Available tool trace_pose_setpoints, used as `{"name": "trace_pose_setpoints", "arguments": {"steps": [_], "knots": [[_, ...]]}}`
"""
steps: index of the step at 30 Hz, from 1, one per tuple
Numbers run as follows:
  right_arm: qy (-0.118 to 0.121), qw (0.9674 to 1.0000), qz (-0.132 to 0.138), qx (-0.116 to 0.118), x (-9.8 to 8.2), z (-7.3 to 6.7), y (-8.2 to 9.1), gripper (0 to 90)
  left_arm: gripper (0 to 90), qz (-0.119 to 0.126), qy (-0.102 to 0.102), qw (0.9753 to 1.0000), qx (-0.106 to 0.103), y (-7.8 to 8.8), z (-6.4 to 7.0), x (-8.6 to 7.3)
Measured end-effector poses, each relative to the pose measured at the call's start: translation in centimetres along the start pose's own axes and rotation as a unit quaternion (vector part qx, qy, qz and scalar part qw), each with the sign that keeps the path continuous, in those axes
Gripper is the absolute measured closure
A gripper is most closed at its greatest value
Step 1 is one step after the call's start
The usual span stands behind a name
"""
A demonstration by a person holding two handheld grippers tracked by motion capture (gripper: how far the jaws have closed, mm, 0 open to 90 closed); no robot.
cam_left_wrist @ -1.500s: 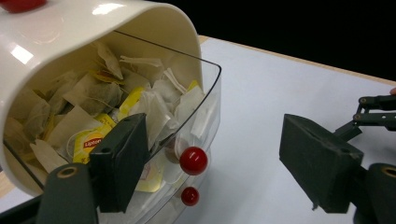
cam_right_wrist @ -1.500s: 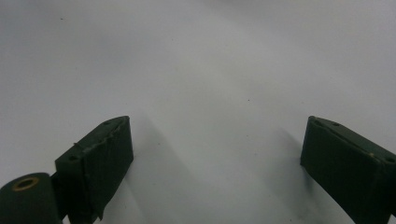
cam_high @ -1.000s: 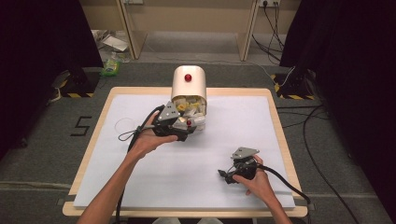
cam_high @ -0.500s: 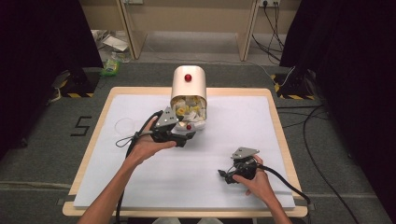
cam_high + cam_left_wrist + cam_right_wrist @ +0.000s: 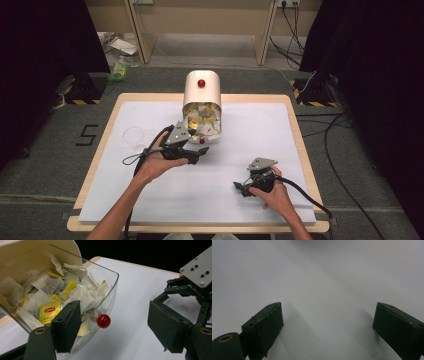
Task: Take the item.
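Tea bags (image 5: 47, 293) fill a clear plastic drawer (image 5: 110, 291) that stands pulled out of a cream dispenser (image 5: 202, 90). Dispenser sits at the far middle of the table (image 5: 250, 210), which carries a white sheet. One red knob (image 5: 201, 83) is on the dispenser's top; a second red knob (image 5: 103, 321) is on the drawer's clear front wall.

Left gripper (image 5: 199, 151) is just in front of the drawer, jaws apart. In the left gripper view one jaw lies against or very close to the drawer front beside the drawer knob, the other well clear over bare sheet; the knob lies between them, nothing clamped. Several bags carry yellow Lipton tags (image 5: 50, 311).

Right gripper (image 5: 241, 188) is nearer the person than the dispenser and to its right, low over the sheet. Jaws wide apart, holding nothing, with plain white surface between them in the right gripper view.

Faint clear round object (image 5: 133, 135) lies on the sheet left of the drawer; cannot tell what it is.
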State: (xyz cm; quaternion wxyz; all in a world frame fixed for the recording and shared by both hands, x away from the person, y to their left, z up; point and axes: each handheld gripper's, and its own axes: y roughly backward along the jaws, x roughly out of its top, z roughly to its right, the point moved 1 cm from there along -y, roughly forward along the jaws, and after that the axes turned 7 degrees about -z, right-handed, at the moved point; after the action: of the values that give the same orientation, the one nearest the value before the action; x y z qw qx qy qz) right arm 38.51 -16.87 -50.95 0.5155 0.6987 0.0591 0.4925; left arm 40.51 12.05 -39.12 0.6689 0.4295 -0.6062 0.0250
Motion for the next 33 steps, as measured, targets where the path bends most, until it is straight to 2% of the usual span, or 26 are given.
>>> {"name": "trace_pose_setpoints", "arguments": {"steps": [17,33], "knots": [[0.0,1.0,0.0,-0.001,0.0,0.0,0.0,9.8,26.7,-0.006,-0.009,0.9999,0.004,0.31,0.79,-0.66],[0.0,1.0,0.0,0.0,0.0,0.0,0.0,9.8,26.4,-0.006,-0.002,1.0,-0.001,0.48,0.82,-0.81]]}}
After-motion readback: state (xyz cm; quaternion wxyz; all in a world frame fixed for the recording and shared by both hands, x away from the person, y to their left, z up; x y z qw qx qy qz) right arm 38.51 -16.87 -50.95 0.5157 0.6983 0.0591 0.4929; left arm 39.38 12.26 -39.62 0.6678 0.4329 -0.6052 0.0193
